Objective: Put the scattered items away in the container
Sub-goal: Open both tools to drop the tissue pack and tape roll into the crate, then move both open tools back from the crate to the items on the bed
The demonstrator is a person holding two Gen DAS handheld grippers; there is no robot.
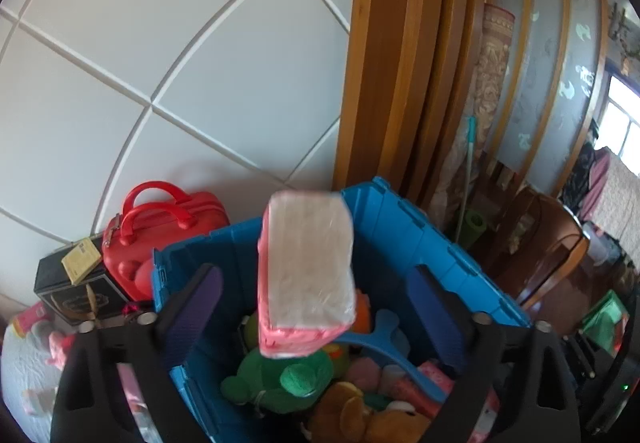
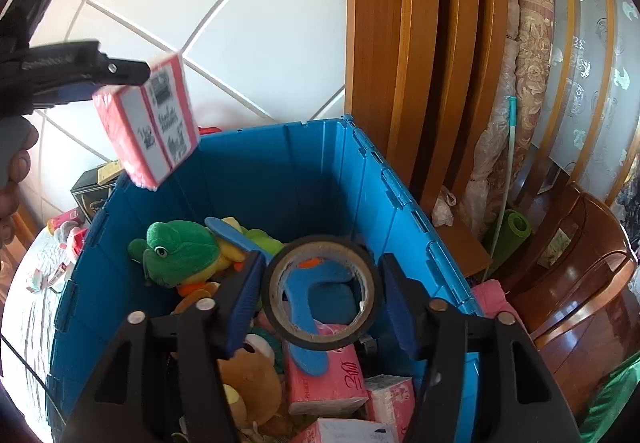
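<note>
With both grippers' jaws wide over the blue bin (image 2: 280, 171), the left gripper (image 1: 316, 295) frees the tissue pack (image 1: 308, 271), the right gripper (image 2: 320, 291) the tape roll (image 2: 322, 293): hold steady so both land inside.

Blue crate (image 2: 280, 171). Pink tissue pack (image 1: 306, 275), clear-wrapped, black print on white label. Green frog (image 2: 180, 251). Brown bear (image 2: 252, 379). Black tape roll (image 2: 276, 307). Red case (image 1: 160, 235). White wall (image 1: 160, 63), diagonal grid. Blue pads (image 2: 244, 299).
</note>
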